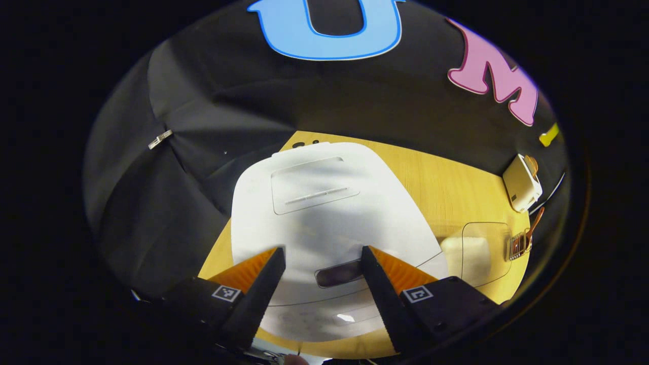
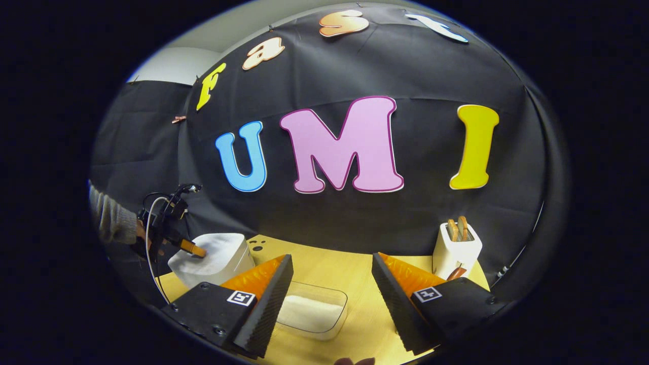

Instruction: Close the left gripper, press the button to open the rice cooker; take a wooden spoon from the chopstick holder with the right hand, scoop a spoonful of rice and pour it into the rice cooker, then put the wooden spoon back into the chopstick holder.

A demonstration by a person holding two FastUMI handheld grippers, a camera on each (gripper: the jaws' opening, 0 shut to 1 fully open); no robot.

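Hovering my left tongs (image 1: 322, 263) over the cooker (image 1: 324, 203), I see the lid down and flat, with the dark button (image 1: 338, 274) right between the two fingers at the near edge. The fingers stand well apart, released, holding nothing. A lid that is down fits either end of the job, so I read only how things lie. If the button is what I am after, the task wants the fingers brought together first, so a single blunt tip meets it instead of straddling it; then a straight push down, centred, so the tip does not slide off onto the smooth lid.

In the right gripper view the left tongs sit far left, tilted down onto the top of the cooker (image 2: 213, 256), with a sleeve (image 2: 109, 218) behind them.

My right tongs (image 2: 332, 281) are also spread wide and empty, held level over the desk (image 2: 365, 314) and pointing at the far wall. Just below and ahead lies the clear tub of rice (image 2: 312, 312). The spoon (image 1: 533, 225) stands in the holder (image 1: 518, 244) at the right edge, near the toaster (image 2: 456, 248).
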